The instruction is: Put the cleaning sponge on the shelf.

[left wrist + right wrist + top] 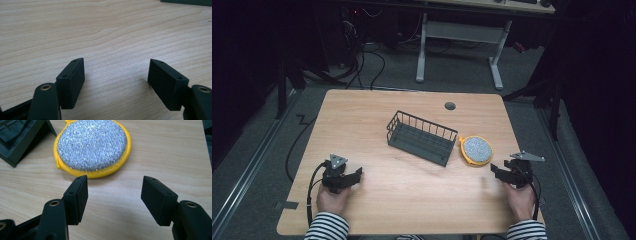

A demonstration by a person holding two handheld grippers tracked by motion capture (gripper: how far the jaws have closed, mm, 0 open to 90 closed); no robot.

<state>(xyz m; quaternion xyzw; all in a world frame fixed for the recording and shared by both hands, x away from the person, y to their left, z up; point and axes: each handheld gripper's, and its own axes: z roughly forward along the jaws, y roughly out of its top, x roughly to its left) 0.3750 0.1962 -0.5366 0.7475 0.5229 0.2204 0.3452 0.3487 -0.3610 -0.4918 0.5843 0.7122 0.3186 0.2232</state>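
High view: the whole light wood-grain desk (pixel 377 200) with rounded corners and a round cable hole (pixel 450 106) near its far edge; both striped sleeves (pixel 328 226) enter from the near edge, and a second desk's white legs (pixel 422 50) stand on grey carpet behind.
Left gripper view: bare wood grain between the jaws, with a dark edge of the basket (pixel 186 2) at the top right corner.
Right gripper view: the scrubber (pixel 92 145) close up, just beyond the jaw tips, and a corner of the basket (pixel 22 142) at upper left.
Basket: a dark rectangular wire basket (pixel 421 137) with thin upright bars and a solid base, lying at an angle mid-desk; nothing can be seen inside it.
Scrubber: a round pad (pixel 476 150) with a glittery silver mesh face and a yellow fabric rim, domed in shape, lying flat on the desk just beside the basket's right end; whether they touch I cannot tell.
Left gripper (pixel 346 178): at the near left of the desk, jaws spread wide, nothing between them, well apart from the basket.
Right gripper (pixel 502 172): at the near right, jaws spread wide and empty, near the scrubber but apart from it.
Gripper build: matte black, blocky flat pads with small screw holes, brass-coloured pivots; a grey three-cornered plate on top of each.
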